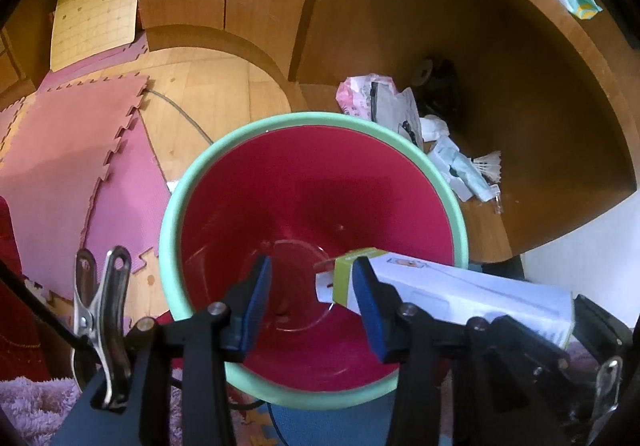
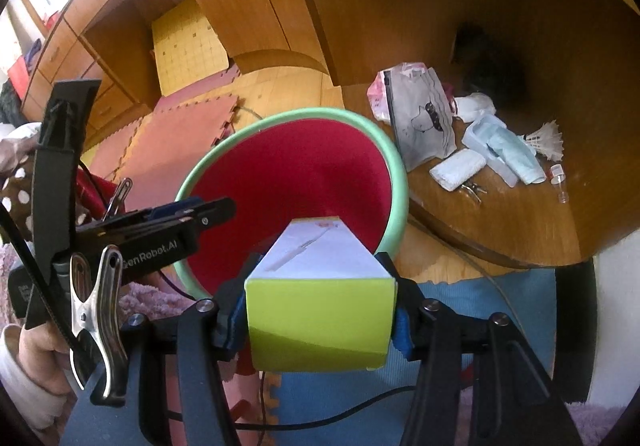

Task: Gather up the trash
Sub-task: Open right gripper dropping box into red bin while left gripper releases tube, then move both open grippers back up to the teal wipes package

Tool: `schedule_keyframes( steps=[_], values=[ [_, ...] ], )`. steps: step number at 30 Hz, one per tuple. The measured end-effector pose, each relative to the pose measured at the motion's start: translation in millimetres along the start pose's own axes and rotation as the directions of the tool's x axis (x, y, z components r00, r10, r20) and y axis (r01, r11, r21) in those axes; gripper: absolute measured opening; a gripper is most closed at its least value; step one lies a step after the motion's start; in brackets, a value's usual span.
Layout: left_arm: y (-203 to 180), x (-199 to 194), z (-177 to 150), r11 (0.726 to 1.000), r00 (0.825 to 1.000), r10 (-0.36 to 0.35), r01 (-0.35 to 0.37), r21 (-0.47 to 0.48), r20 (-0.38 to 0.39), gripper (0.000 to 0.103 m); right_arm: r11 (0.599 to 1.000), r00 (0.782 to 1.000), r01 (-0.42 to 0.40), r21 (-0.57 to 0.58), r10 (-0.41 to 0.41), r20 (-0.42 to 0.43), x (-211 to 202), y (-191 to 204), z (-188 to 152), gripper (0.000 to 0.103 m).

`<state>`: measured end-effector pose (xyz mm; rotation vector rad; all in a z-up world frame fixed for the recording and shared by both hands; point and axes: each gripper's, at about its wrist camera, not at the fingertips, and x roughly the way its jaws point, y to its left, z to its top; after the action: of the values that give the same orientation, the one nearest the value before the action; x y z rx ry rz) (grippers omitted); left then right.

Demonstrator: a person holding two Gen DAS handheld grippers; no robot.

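Note:
A red bin with a mint-green rim [image 1: 170, 213] stands on the floor below both grippers. My right gripper [image 2: 318, 326] is shut on a long white box with lime-green ends [image 2: 320, 310], tilted down over the bin's rim [image 2: 398, 173]. The far end of that box [image 1: 460, 286] reaches into the bin's mouth in the left wrist view, just behind my left gripper's right finger. My left gripper [image 1: 312, 304] hangs over the bin's inside, open, its blue pads holding nothing. From the right wrist view the left gripper [image 2: 200, 211] shows side-on at the bin's left rim.
Under the wooden desk, on a low curved shelf [image 2: 500, 221], lie a crumpled printed bag [image 2: 424, 117], a folded white tissue [image 2: 458, 167], a pale blue face mask [image 2: 508, 153], a shuttlecock [image 2: 548, 139] and a small clear vial [image 2: 560, 181]. Pink foam mats [image 1: 72, 165] cover the floor on the left.

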<state>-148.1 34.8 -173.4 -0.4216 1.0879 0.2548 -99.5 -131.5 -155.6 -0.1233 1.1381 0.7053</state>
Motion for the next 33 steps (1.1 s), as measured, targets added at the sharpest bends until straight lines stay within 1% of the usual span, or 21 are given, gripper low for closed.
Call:
schedule_keyframes(
  steps=[6, 8, 11, 15, 17, 19, 25, 29, 33],
  values=[
    [5.7, -1.8, 1.2, 0.999, 1.0, 0.018, -0.018, -0.03, -0.002, 0.044, 1.0, 0.998, -0.021, -0.011, 0.021, 0.061, -9.7, 4.9, 2.9, 0.057],
    [7.8, -4.9, 2.0, 0.999, 1.0, 0.02, -0.02, -0.043, 0.004, 0.044, 1.0, 0.997, -0.027, -0.009, 0.027, 0.078, -13.0, 5.1, 4.0, 0.064],
    [7.2, -10.4, 2.7, 0.998, 1.0, 0.02, -0.02, -0.052, 0.012, 0.044, 0.999, 0.995, -0.039, -0.002, 0.039, 0.095, -17.2, 4.7, 5.5, 0.065],
    [3.8, -19.8, 4.4, 0.999, 1.0, 0.001, 0.0, -0.04, 0.02, 0.045, 0.999, 0.99, -0.054, -0.004, 0.054, 0.127, -25.4, 7.2, 6.7, 0.065],
    [-1.0, -26.3, 5.6, 0.999, 0.999, -0.033, 0.033, -0.026, 0.021, 0.045, 0.998, 0.987, -0.059, -0.011, 0.06, 0.149, -32.6, 9.0, 7.4, 0.065],
    [-4.8, -34.0, 7.2, 0.999, 0.998, -0.045, 0.045, -0.016, 0.032, 0.046, 0.998, 0.984, -0.064, -0.016, 0.065, 0.167, -39.5, 9.3, 7.6, 0.065],
    [-19.3, -59.8, 15.6, 0.998, 0.994, -0.069, 0.068, 0.017, 0.079, 0.052, 0.995, 0.965, -0.097, -0.014, 0.098, 0.242, -69.8, 5.5, 10.2, 0.065],
    [-29.8, -81.3, 26.2, 0.996, 0.99, -0.083, 0.079, 0.038, 0.117, 0.054, 0.996, 0.953, -0.091, -0.003, 0.087, 0.289, -92.1, 1.2, 15.1, 0.065],
    [-38.8, -98.0, 36.9, 0.991, 0.983, -0.12, 0.11, 0.078, 0.142, 0.058, 0.997, 0.938, -0.074, 0.0, 0.07, 0.34, -117.1, -2.9, 26.1, 0.065]
  ],
)
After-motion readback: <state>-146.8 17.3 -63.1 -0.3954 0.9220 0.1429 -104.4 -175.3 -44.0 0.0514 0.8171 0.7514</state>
